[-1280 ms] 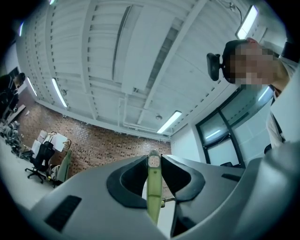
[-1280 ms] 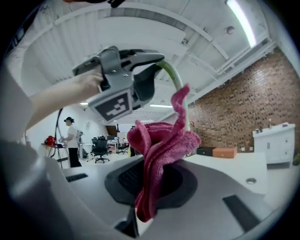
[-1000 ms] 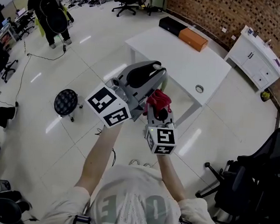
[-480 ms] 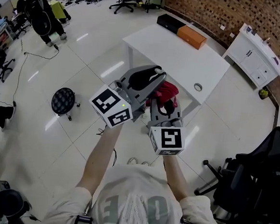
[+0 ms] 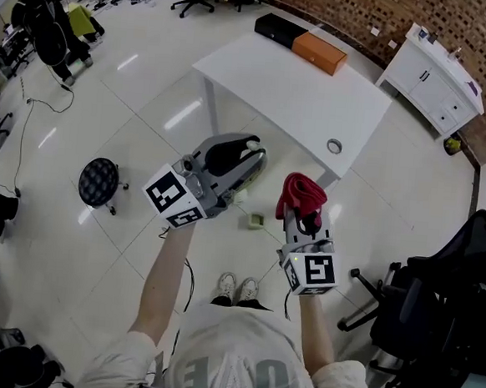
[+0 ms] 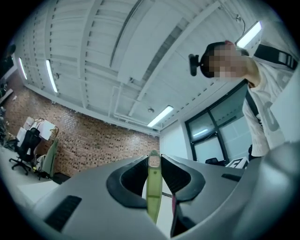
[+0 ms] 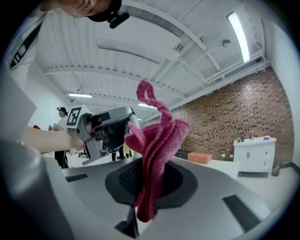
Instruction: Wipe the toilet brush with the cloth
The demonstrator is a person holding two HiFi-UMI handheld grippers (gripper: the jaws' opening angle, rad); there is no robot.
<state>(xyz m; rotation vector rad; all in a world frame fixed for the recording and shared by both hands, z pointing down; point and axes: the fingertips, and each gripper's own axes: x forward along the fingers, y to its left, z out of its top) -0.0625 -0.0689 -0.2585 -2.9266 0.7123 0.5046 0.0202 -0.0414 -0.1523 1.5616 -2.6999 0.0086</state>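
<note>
scene: we look down on a white table (image 5: 293, 84) standing on a glossy tiled floor; every place below is given from that table.
left gripper (image 5: 250, 156): held above the floor off the table's near long edge, towards its left end; its jaws are clamped on a slim pale-green handle.
toilet brush (image 6: 153, 187): we see only that handle, standing upright between the two dark pads in the left gripper view (the brush's head is in no view we can read).
right gripper (image 5: 304, 219): off the table's near corner, on our side of it; its jaws are closed on the cloth.
cloth (image 7: 157, 140): deep red, bunched in folds, pinched at its lower part, with the rest rising loosely above the pads.
brush and cloth: apart, with open floor showing between the two grippers in the head view; in the right gripper view the left gripper sits behind and left of the cloth.
on the table: an orange box (image 5: 319, 53) and a black box (image 5: 279, 29) at the far end, a small ring (image 5: 335, 146) near the near corner.
beyond the table: a white cabinet (image 5: 432, 78) against a brick wall.
left of the table: a round black stool (image 5: 99, 180) on the floor.
</note>
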